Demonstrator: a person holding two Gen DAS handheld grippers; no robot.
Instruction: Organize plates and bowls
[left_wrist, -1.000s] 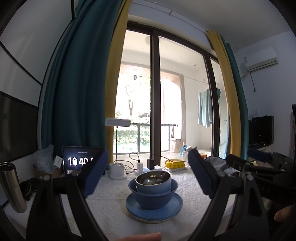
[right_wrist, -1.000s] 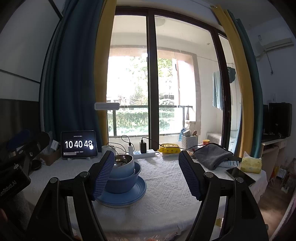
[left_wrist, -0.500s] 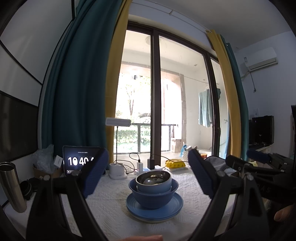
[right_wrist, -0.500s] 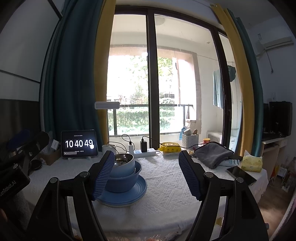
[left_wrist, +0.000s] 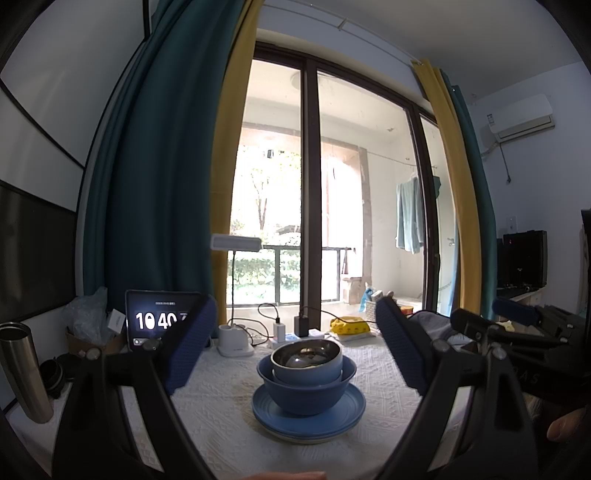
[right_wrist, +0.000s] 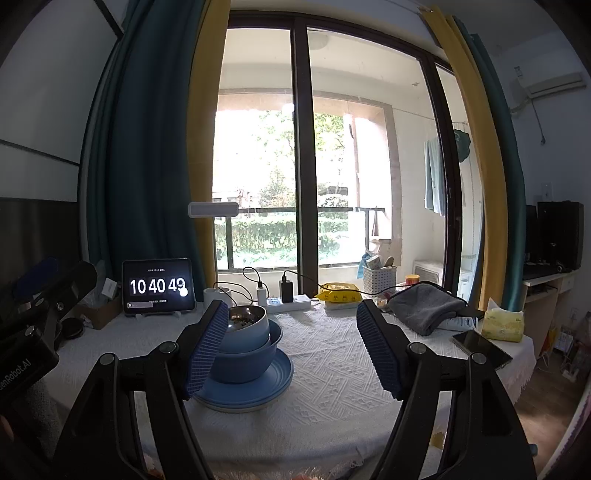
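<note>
Fingers of left gripper (left_wrist: 295, 347) and right gripper (right_wrist: 291, 347) stand wide apart, empty, short of two nested bowls (left_wrist: 306, 376) stacked on a blue plate (left_wrist: 308, 415).

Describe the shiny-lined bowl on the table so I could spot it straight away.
Start at the round table with the white textured cloth in front of the big window. Near its middle, a blue plate carries a deep blue bowl. The small bowl nests inside that one, topmost in the stack: pale blue-grey outside and mirror-like metal inside, unlike the two matte blue pieces beneath.
</note>
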